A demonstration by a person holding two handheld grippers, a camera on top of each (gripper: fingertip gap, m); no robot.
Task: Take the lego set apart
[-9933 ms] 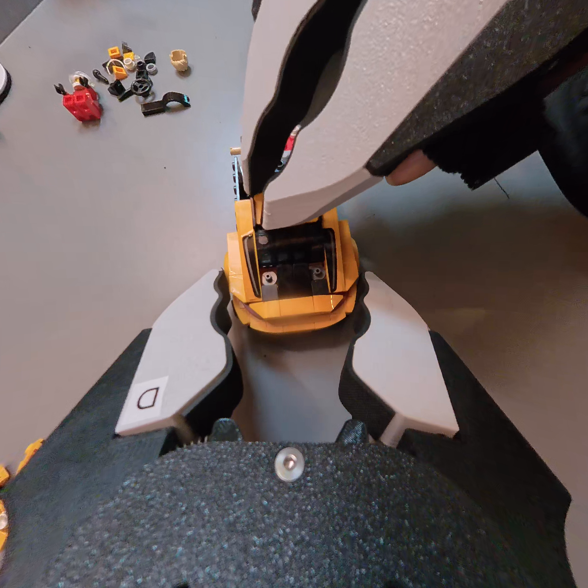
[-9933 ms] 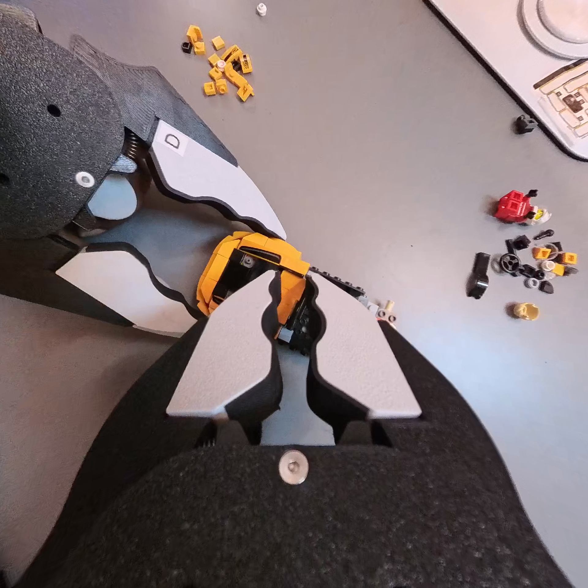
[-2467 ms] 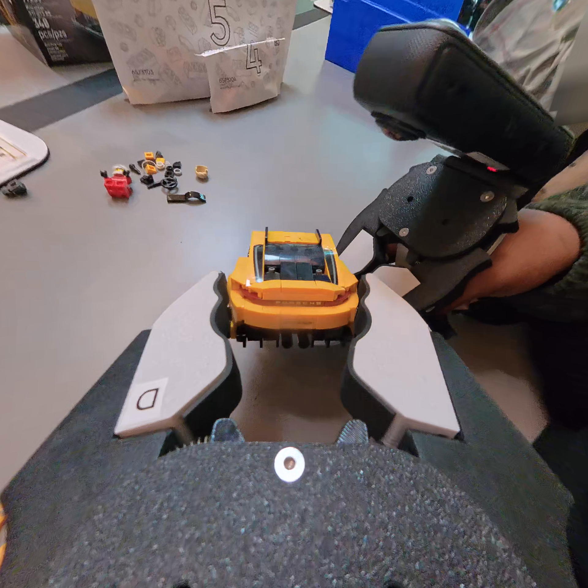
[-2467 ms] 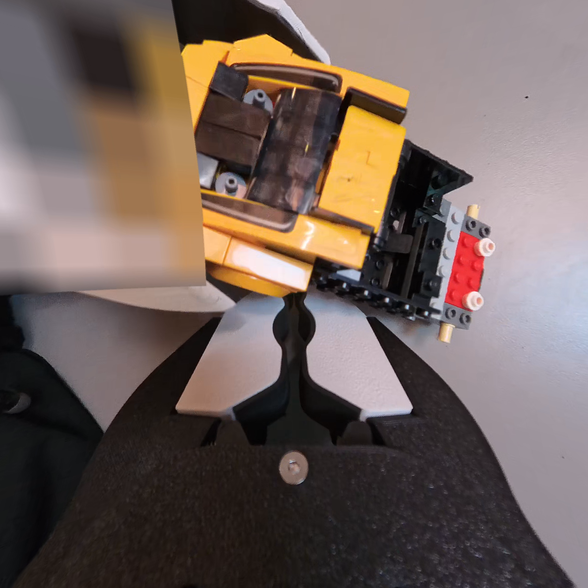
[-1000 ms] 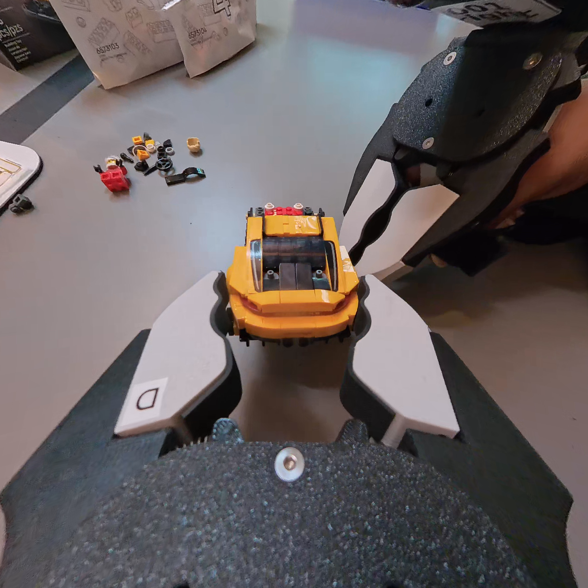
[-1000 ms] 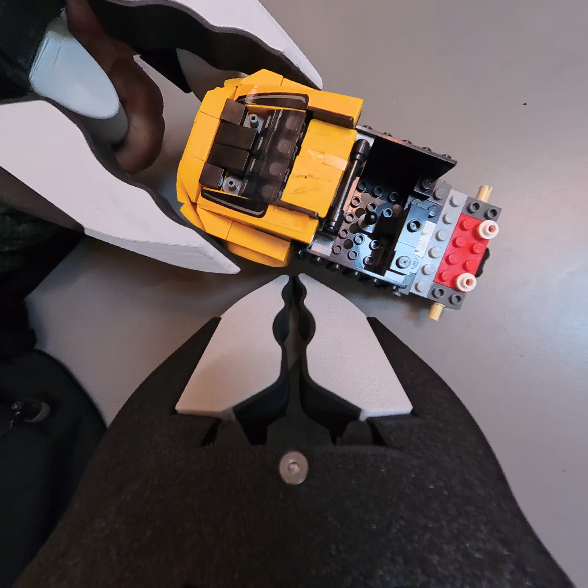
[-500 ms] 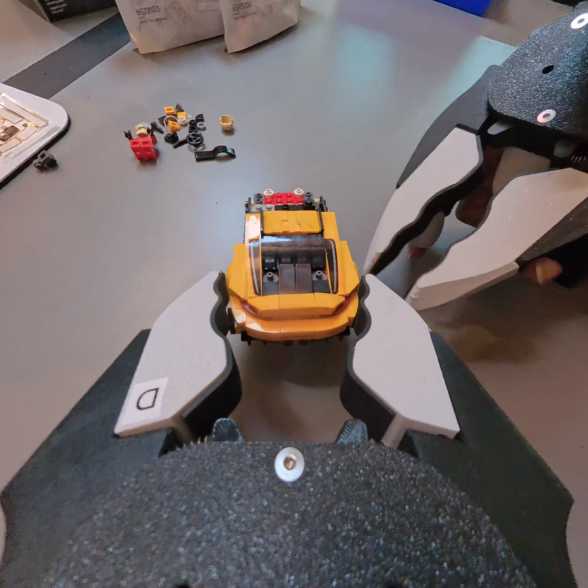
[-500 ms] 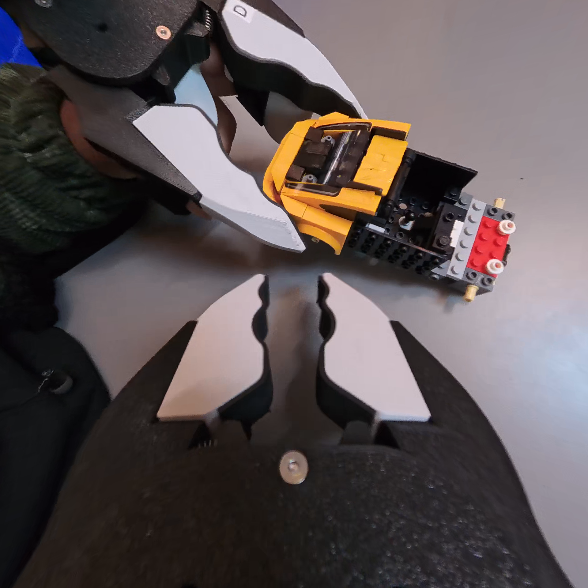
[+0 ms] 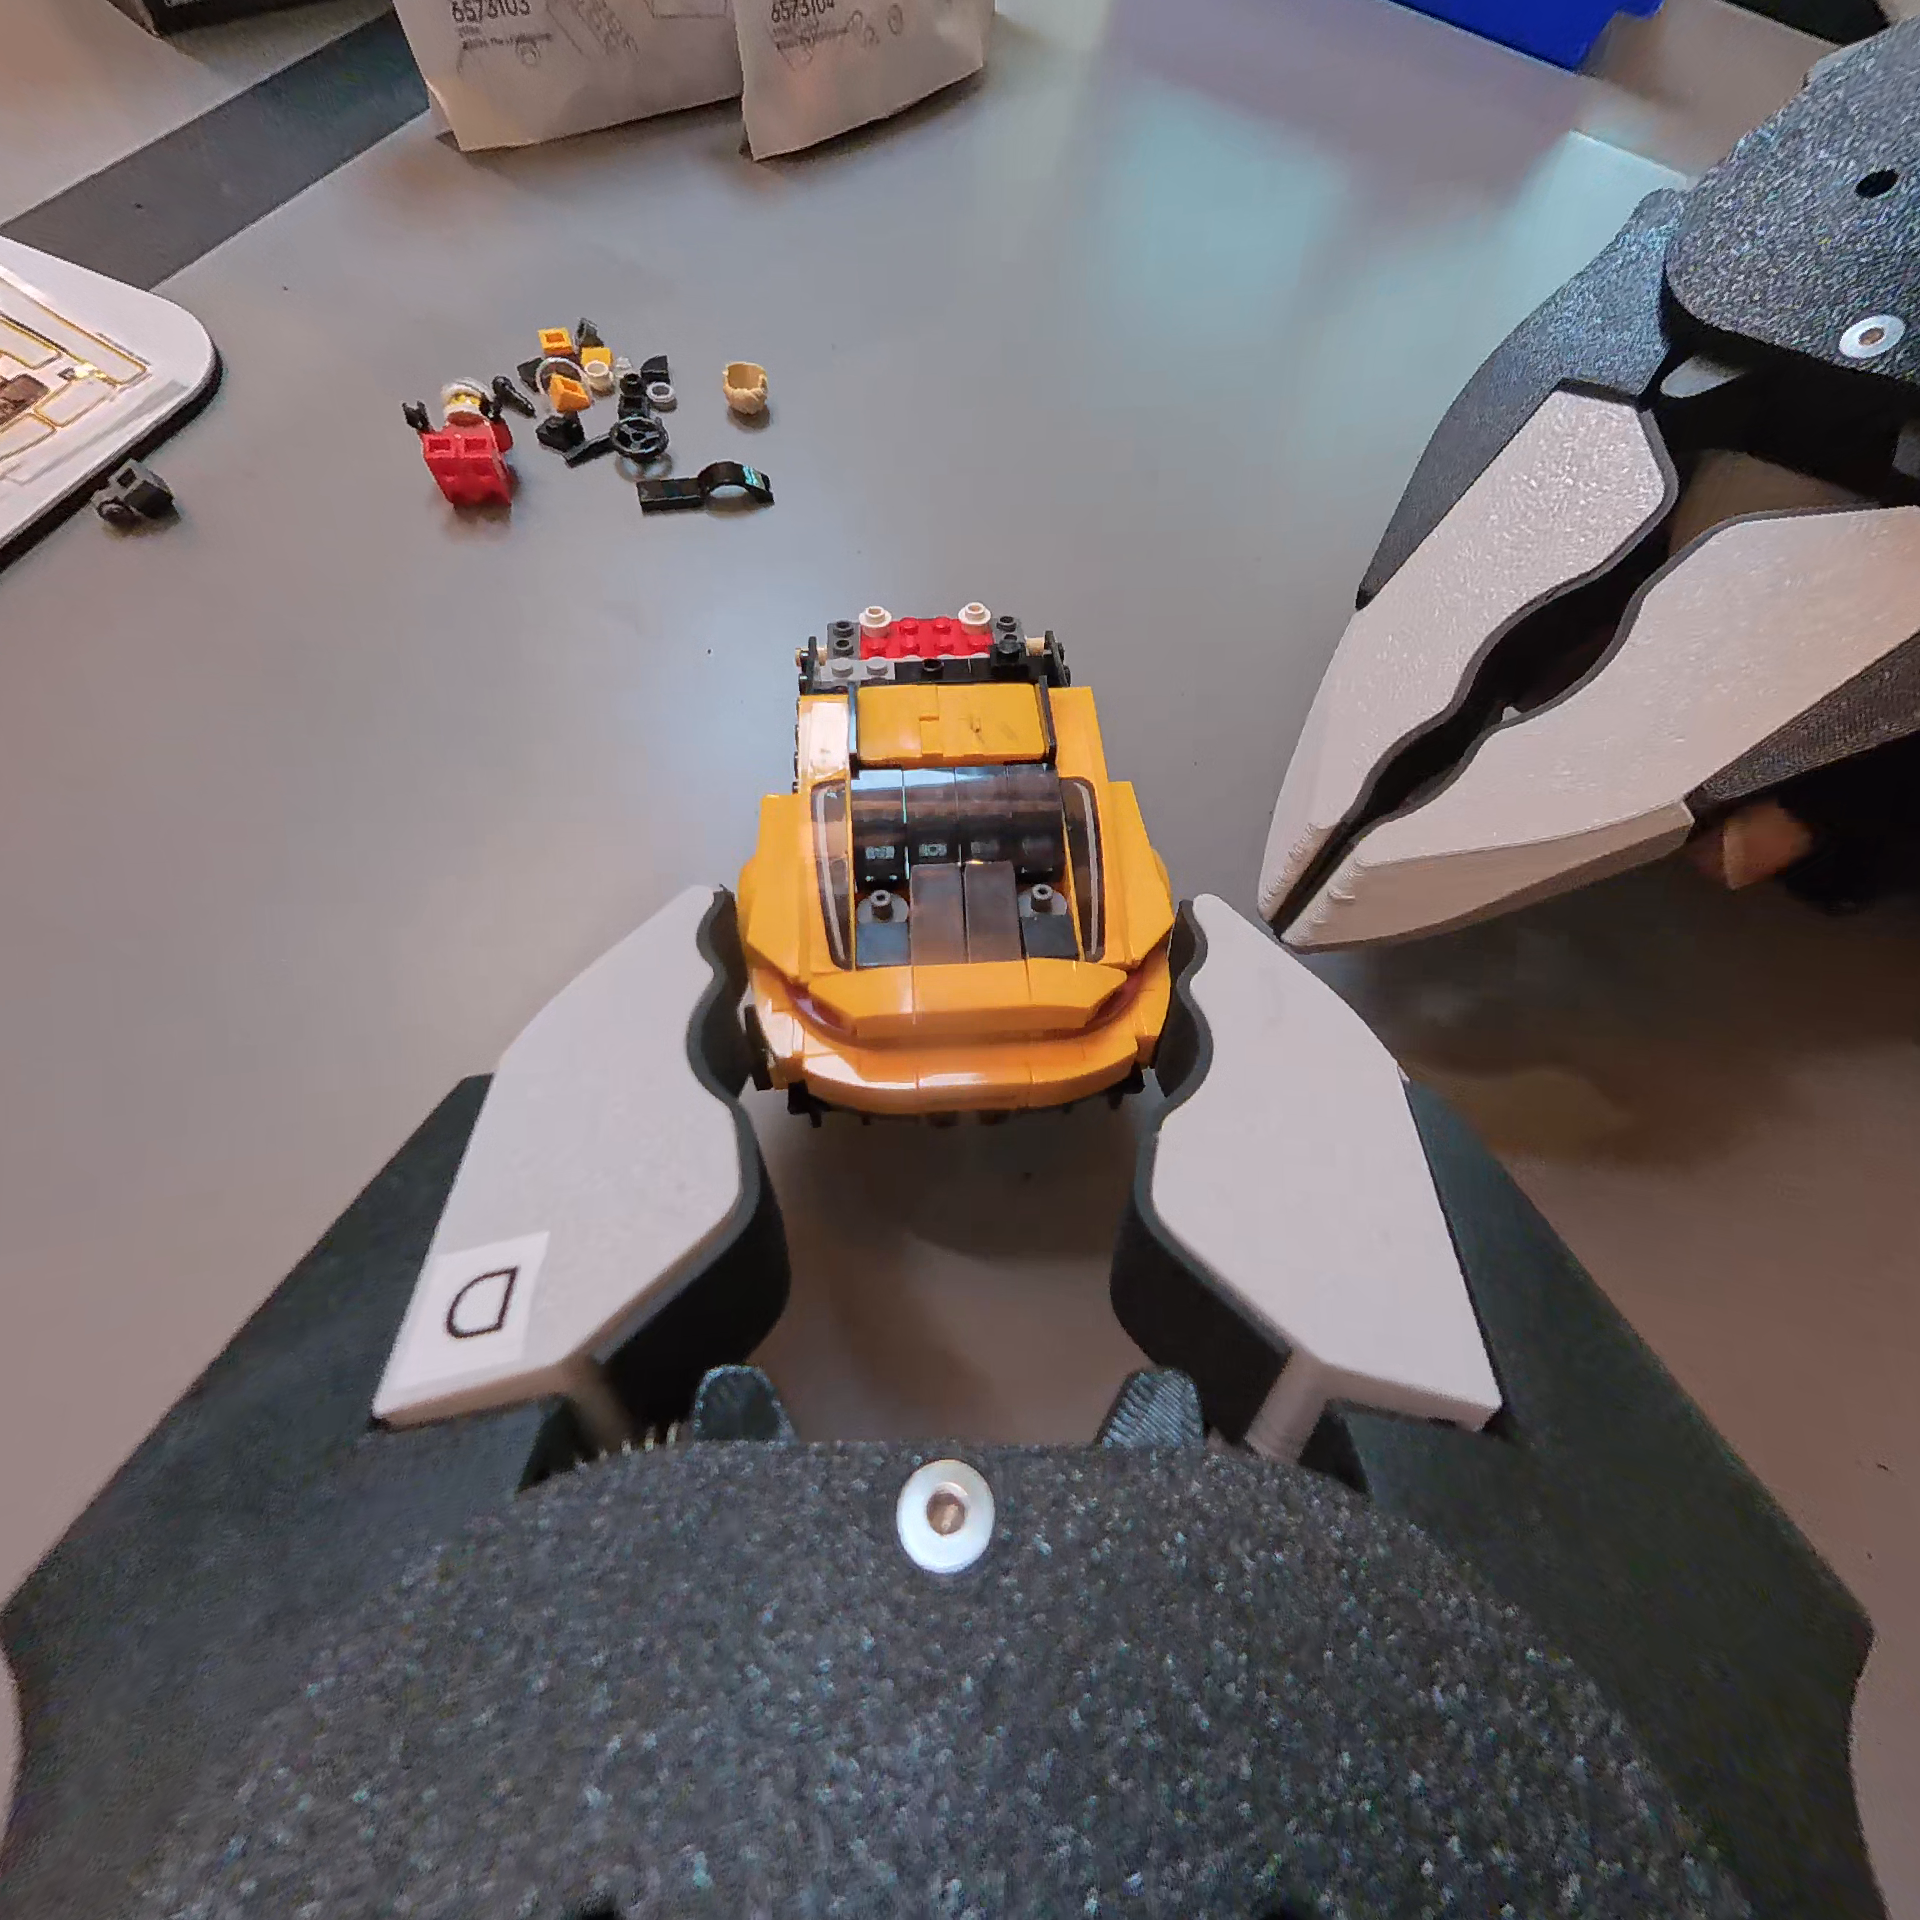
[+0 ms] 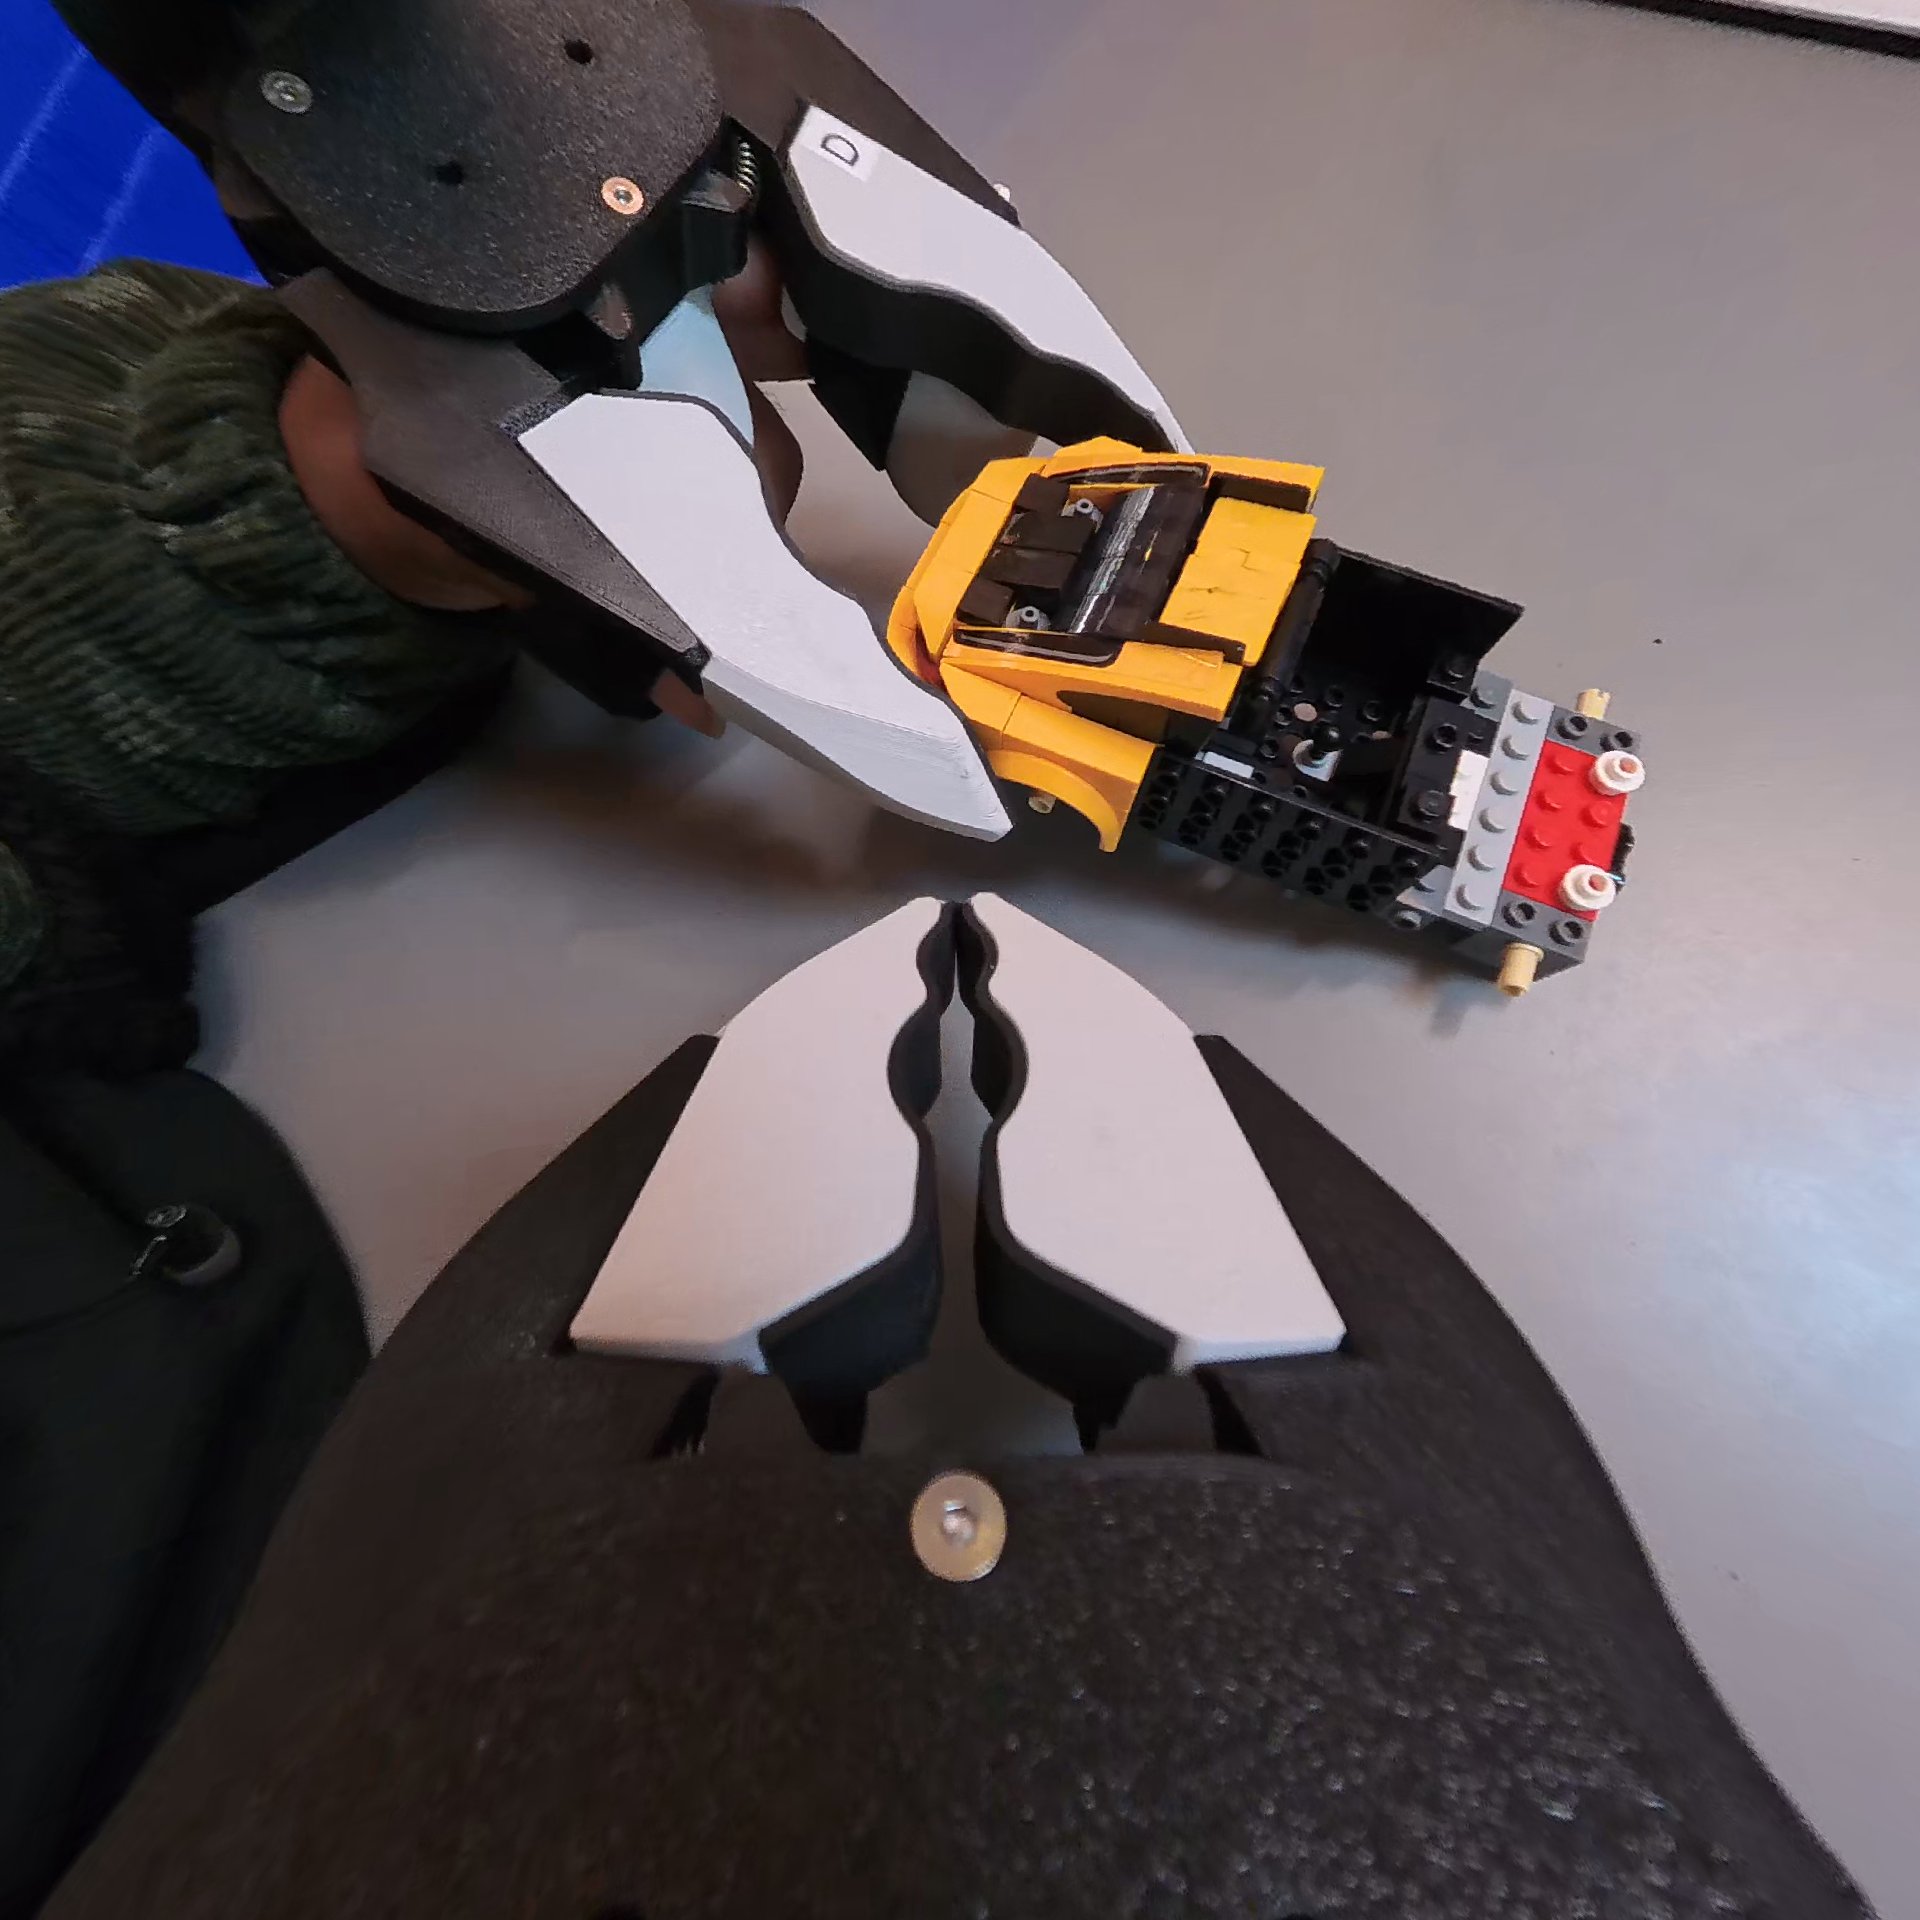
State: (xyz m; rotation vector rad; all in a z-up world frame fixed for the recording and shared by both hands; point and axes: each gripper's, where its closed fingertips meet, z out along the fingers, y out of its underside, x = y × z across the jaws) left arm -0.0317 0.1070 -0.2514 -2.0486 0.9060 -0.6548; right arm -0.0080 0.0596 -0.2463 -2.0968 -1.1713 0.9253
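Yellow car (image 9: 951,914) in left claw (image 9: 956,997) — loose pieces (image 9: 582,426) beyond.

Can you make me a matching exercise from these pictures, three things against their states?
Things:
1. left tool
2. right tool
3. black arch piece

States:
A. lying loose on the table
B. shut, holding nothing
C. clamped on the yellow lego car

Pairs: 1-C, 2-B, 3-A
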